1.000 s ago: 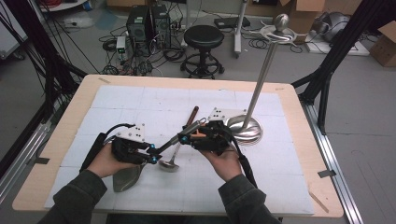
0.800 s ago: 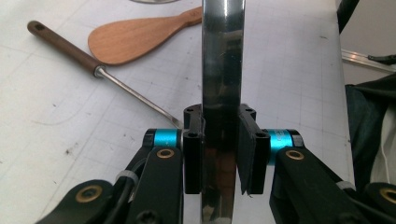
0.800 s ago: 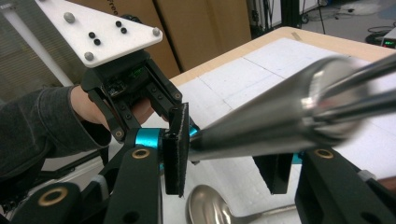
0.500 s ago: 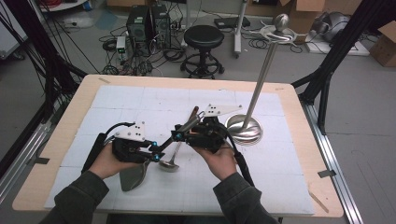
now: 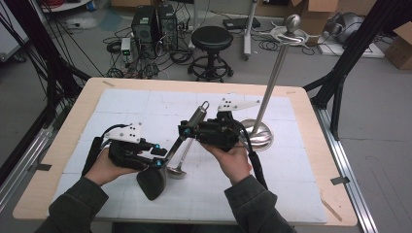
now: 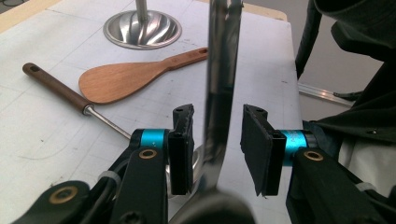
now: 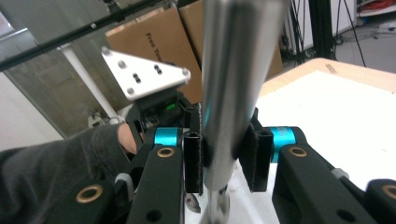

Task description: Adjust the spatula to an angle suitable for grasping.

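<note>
High view: we hold the right gripper (image 5: 186, 130) pinched on the thick steel handle of a spatula (image 5: 190, 127), whose black blade lies under the left gripper (image 5: 156, 154), with a ladle (image 5: 179, 162) just beside those jaws and a steel stand (image 5: 258, 133) behind the right gripper. Left gripper view: our pads have just been opening and stand apart around the spatula's flat shank (image 6: 218, 93), a wooden paddle (image 6: 122, 80) lying beyond them. Right gripper view: both pads press the round handle (image 7: 233, 84).
</note>
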The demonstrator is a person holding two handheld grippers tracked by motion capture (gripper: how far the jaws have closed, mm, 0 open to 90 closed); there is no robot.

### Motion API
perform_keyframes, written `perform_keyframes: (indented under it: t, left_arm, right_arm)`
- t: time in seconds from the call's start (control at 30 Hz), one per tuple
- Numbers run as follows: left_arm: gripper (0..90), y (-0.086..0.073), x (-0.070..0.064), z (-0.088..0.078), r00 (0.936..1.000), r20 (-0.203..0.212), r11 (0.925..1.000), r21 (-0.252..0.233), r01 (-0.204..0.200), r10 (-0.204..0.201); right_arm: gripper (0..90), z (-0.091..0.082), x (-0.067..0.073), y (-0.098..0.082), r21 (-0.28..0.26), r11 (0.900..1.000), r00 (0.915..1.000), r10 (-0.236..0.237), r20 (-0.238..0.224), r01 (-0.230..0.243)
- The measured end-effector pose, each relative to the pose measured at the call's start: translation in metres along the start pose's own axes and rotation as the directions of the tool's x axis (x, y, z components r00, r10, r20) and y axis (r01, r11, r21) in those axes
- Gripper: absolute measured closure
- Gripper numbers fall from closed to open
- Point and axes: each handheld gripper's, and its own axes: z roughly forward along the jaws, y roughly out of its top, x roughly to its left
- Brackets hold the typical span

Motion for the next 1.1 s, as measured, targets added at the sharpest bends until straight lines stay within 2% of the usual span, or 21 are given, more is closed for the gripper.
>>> perform_keyframes:
  t: [0.23, 0.43, 0.73, 0.8, 0.93, 1.1]
  left_arm:
    - [62.5, 0.0, -0.001, -0.003, 1.0, 0.003, 1.0, -0.004, -0.005, 0.005]
    - [60.7, -0.002, -0.002, -0.006, 0.9997, -0.024, 0.9999, -0.01, -0.004, 0.004]
    - [55.8, -0.01, -0.003, -0.01, 0.9958, -0.092, 1.0, 0.007, -0.001, 0.002]
    - [53.6, -0.012, -0.004, -0.01, 0.9947, -0.102, 0.9999, 0.006, 0.011, -0.01]
    - [50.7, -0.015, -0.006, -0.01, 0.9926, -0.121, 0.9999, 0.002, 0.012, -0.012]
    - [47.5, -0.019, -0.008, -0.012, 0.9897, -0.142, 0.9999, -0.004, 0.015, -0.015]
  right_arm:
    - [74.7, -0.01, 0.003, 0.011, -0.036, 0.999, 0.9998, -0.015, -0.008, 0.015]
    - [75.1, -0.026, 0.004, 0.018, -0.049, 0.998, 0.9994, -0.035, -0.002, 0.035]
    - [75.1, -0.065, -0.007, 0.028, -0.061, 0.994, 0.9946, -0.086, 0.058, 0.089]
    - [75.1, -0.072, -0.01, 0.03, -0.06, 0.993, 0.9933, -0.093, 0.069, 0.097]
    - [75.1, -0.08, -0.016, 0.034, -0.043, 0.992, 0.9878, -0.116, 0.104, 0.121]
    - [75.1, -0.087, -0.022, 0.039, -0.031, 0.99, 0.9829, -0.133, 0.128, 0.138]
